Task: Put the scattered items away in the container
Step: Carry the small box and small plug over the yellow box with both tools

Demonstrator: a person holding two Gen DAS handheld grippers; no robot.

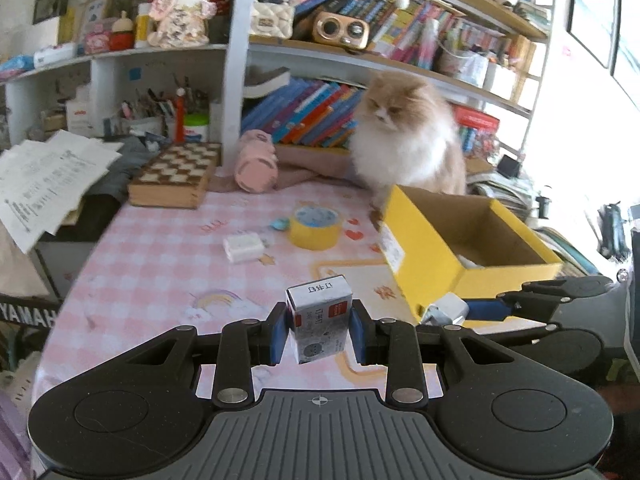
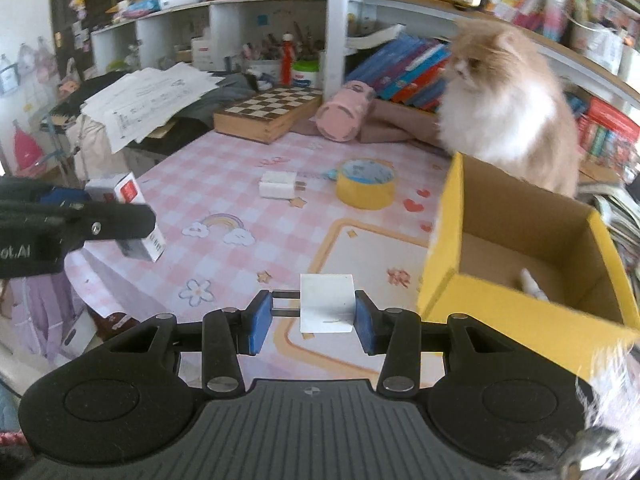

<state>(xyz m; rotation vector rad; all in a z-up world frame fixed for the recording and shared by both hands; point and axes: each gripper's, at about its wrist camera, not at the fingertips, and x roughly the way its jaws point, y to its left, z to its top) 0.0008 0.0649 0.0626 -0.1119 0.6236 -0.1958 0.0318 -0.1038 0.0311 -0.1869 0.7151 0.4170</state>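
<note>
The yellow cardboard box (image 2: 516, 268) sits open-topped toward the right edge of the bench (image 2: 248, 200), with something small and white already lying inside; its open mouth faces up, so things can simply be dropped in. Both hands look to be carrying a load toward it.

The right gripper (image 2: 308, 316) has its fingers (image 2: 260, 320) closed on a white plug adapter (image 2: 326, 304), one pad against the tips of its prongs and the other on its body, held clear of the bench just beside the box's near corner. The left gripper (image 1: 318, 330) has its fingers closed on a small staple box (image 1: 320, 318), gripped upright by its narrow sides and lifted off the cloth, further from the box.

Still loose near the middle of the bench are a roll of yellow tape (image 2: 366, 184) and a second white charger (image 2: 278, 185). A fluffy cat (image 2: 508, 108) sits at the far edge right behind the box, close enough to get in the way.
</note>
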